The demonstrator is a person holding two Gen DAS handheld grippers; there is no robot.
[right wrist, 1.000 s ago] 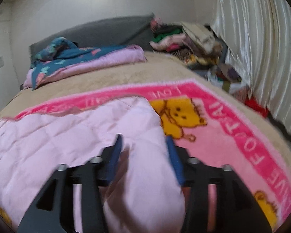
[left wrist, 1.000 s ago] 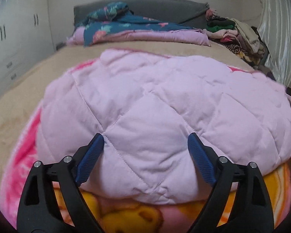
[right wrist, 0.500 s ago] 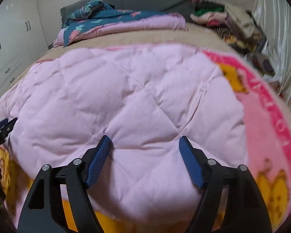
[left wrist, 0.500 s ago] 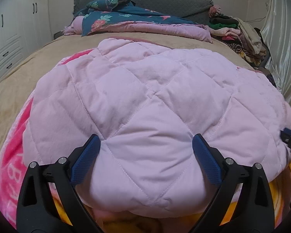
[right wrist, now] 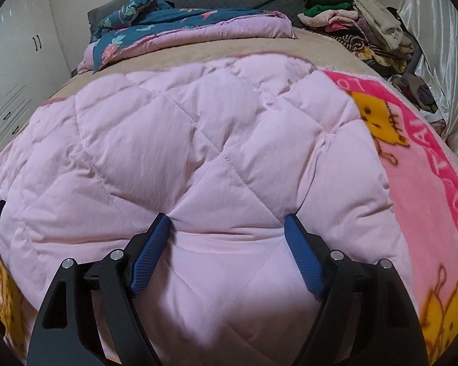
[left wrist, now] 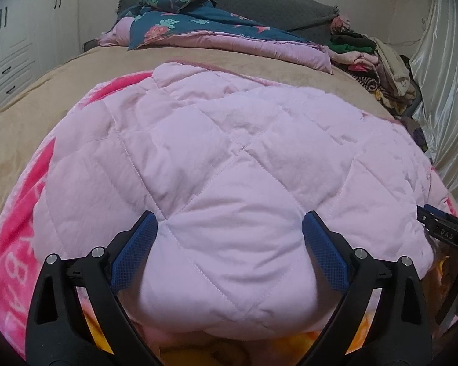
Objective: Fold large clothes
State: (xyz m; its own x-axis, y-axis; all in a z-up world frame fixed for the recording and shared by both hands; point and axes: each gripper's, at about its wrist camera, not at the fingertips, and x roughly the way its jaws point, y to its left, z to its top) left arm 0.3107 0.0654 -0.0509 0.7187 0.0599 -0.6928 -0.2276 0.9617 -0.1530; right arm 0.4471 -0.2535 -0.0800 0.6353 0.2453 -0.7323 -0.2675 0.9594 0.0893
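A pale pink quilted garment lies spread on the bed, seen also in the right wrist view. My left gripper is open, its blue pads straddling the garment's near edge on the left side. My right gripper is open too, its jaws wide around the near edge further right. The right gripper's tip shows at the right edge of the left wrist view. Neither gripper pinches the fabric.
Under the garment lies a pink blanket with yellow bears on a beige bed cover. A folded teal floral quilt sits at the headboard. A clothes pile is at the back right, a white curtain to the right, white cabinets to the left.
The right gripper swung from the garment's right part to its near edge and opened wider. The garment now lies spread flat. The left gripper moved slightly forward over the edge.
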